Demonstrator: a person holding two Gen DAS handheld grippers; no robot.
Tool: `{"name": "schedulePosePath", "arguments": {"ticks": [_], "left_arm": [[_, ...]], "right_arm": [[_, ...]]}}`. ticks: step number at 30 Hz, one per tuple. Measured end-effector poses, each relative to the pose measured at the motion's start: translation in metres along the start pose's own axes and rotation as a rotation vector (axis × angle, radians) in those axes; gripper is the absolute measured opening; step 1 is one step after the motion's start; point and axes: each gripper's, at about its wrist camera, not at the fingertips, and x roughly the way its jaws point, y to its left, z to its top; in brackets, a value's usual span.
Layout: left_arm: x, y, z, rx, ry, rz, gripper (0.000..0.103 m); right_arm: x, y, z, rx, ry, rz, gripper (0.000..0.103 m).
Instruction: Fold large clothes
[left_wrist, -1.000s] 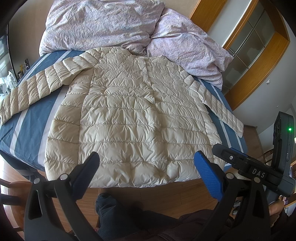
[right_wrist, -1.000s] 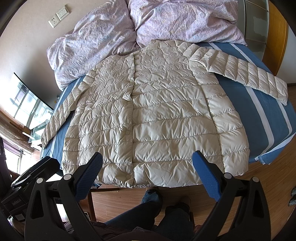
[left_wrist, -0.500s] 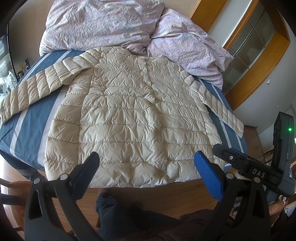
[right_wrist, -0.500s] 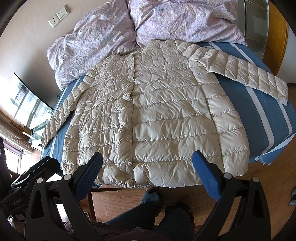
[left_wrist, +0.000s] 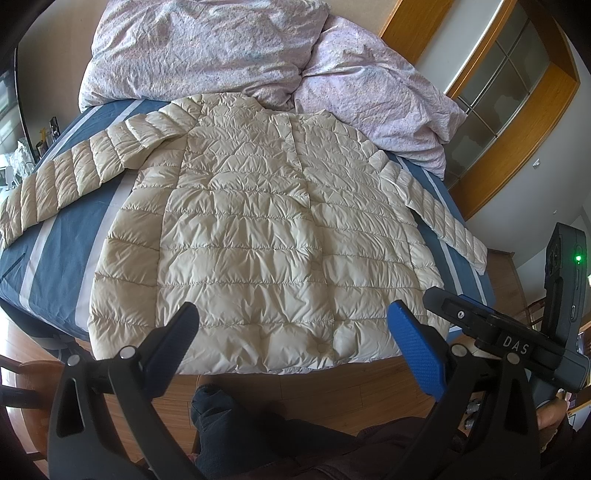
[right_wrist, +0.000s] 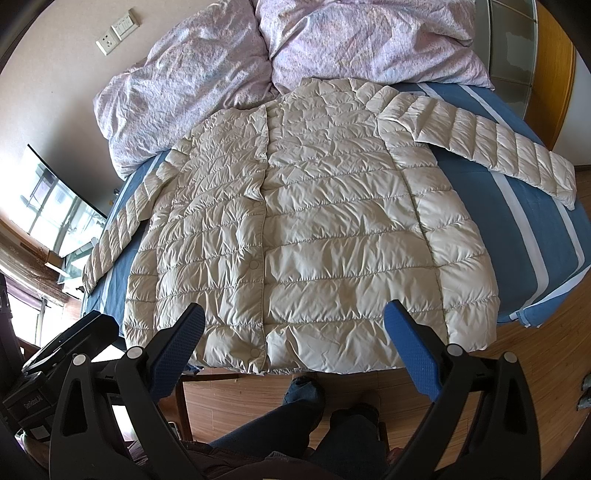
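Note:
A large beige quilted down jacket (left_wrist: 258, 229) lies flat, front up and buttoned, on a blue striped bed (left_wrist: 66, 236), both sleeves spread outward. It also shows in the right wrist view (right_wrist: 314, 229). Its hem hangs at the bed's near edge. My left gripper (left_wrist: 293, 336) is open and empty, held above the floor just short of the hem. My right gripper (right_wrist: 293, 332) is open and empty, also just short of the hem.
Two crumpled lilac pillows (left_wrist: 207, 48) lie at the head of the bed, touching the jacket's collar. The person's legs (right_wrist: 295, 417) stand on the wooden floor (right_wrist: 517, 369) below the grippers. A wood-framed glass cabinet (left_wrist: 498, 85) stands to the right.

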Motion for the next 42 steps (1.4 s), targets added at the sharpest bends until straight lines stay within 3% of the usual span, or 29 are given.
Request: {"name": "schedulePosePath", "arguments": {"ticks": [27,35,42], "left_arm": [[0.0,0.0,0.0,0.001,0.003,0.001,0.101],[0.016,0.004,0.011,-0.006,0.009,0.012,0.101],[0.034,0.002,0.028,0.008,0.014,0.045,0.101]], "right_arm": [[0.008,-0.004,0.003,0.005,0.008,0.001,0.099],[0.014,-0.012,0.015,0.017,0.006,-0.021,0.099],[0.025,-0.042,0.039,0.077,0.004,-0.06,0.099]]}}
